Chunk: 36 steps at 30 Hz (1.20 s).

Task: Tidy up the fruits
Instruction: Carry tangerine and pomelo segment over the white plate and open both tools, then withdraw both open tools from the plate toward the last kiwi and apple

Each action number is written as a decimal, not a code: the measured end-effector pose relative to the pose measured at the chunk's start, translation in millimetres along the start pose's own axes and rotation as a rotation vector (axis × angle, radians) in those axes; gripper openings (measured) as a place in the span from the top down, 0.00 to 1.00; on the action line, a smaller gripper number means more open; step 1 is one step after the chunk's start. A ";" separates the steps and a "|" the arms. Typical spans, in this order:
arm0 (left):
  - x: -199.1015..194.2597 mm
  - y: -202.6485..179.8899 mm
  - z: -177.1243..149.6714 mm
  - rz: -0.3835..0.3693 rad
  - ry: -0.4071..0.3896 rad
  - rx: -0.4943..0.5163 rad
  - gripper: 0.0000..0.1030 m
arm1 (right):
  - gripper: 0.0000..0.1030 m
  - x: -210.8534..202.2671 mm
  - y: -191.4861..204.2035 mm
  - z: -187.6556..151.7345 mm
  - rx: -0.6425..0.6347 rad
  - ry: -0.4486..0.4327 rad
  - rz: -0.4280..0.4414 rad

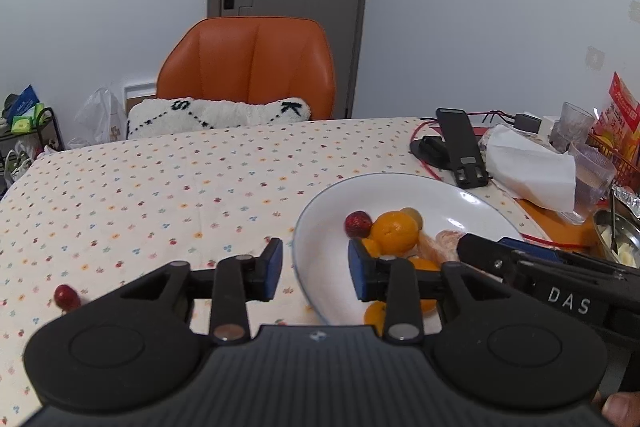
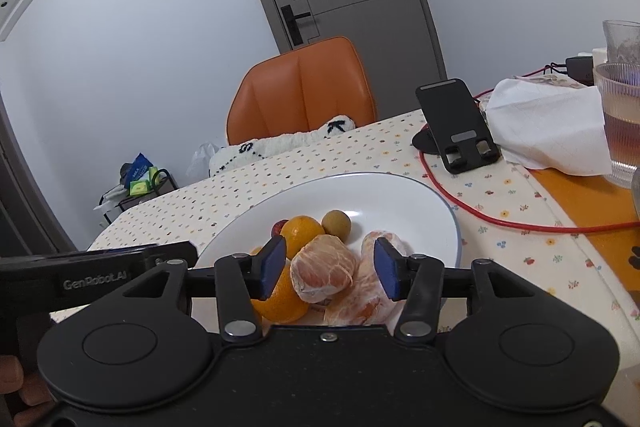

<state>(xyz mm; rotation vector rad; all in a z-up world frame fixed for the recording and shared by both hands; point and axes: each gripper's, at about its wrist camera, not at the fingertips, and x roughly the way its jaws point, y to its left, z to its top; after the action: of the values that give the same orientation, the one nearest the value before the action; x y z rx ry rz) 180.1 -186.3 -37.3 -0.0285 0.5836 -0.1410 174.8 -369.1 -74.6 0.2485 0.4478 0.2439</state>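
Risk entry: both claws, left claw (image 1: 315,269) and right claw (image 2: 330,269), are held released over the plate (image 2: 400,203) of fruit; the stray red fruit (image 1: 65,297) on the desk (image 1: 160,187) may be overlooked or rolled off if nudged.

One white plate (image 2: 420,195) sits toward the right edge of the surface (image 1: 160,187). On it lie two peeled oranges (image 2: 324,269), at least two unpeeled oranges (image 1: 394,231), one small brownish-green round fruit (image 2: 337,223) and one red fruit (image 1: 357,223). A few smaller orange pieces (image 1: 374,313) show behind the fingers in the left view; three perhaps, but they are partly hidden. One more red fruit (image 1: 66,297) lies alone near the left edge. Along the far right edge stand one black phone stand (image 2: 460,123), two ribbed glasses (image 2: 618,119), one white napkin (image 2: 548,123) and one red cable (image 2: 500,221).
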 end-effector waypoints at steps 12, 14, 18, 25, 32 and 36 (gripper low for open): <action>-28.2 27.8 -13.0 0.034 -0.013 -0.038 0.33 | 0.43 -6.2 23.5 -7.9 -0.016 0.005 0.013; -36.3 33.5 -15.5 0.048 -0.022 -0.042 0.30 | 0.43 -8.4 29.2 -9.2 -0.021 0.004 0.017; -52.5 46.6 -20.0 0.069 -0.040 -0.061 0.23 | 0.42 -13.1 40.3 -12.2 -0.031 0.002 0.017; -79.9 69.4 -29.0 0.101 -0.048 -0.094 0.19 | 0.37 -27.2 62.4 -15.9 -0.058 -0.011 0.028; -103.9 86.9 -39.9 0.139 -0.070 -0.117 0.17 | 0.27 -37.7 80.4 -23.3 -0.106 -0.009 0.058; -113.6 97.1 -48.0 0.165 -0.066 -0.141 0.17 | 0.24 -43.2 86.9 -26.7 -0.126 -0.003 0.083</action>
<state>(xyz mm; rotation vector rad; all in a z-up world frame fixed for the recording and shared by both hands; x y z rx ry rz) 72.0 -73.6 -21.7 -0.1206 0.5266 0.0616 109.6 -294.8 -55.8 0.1443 0.4181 0.3521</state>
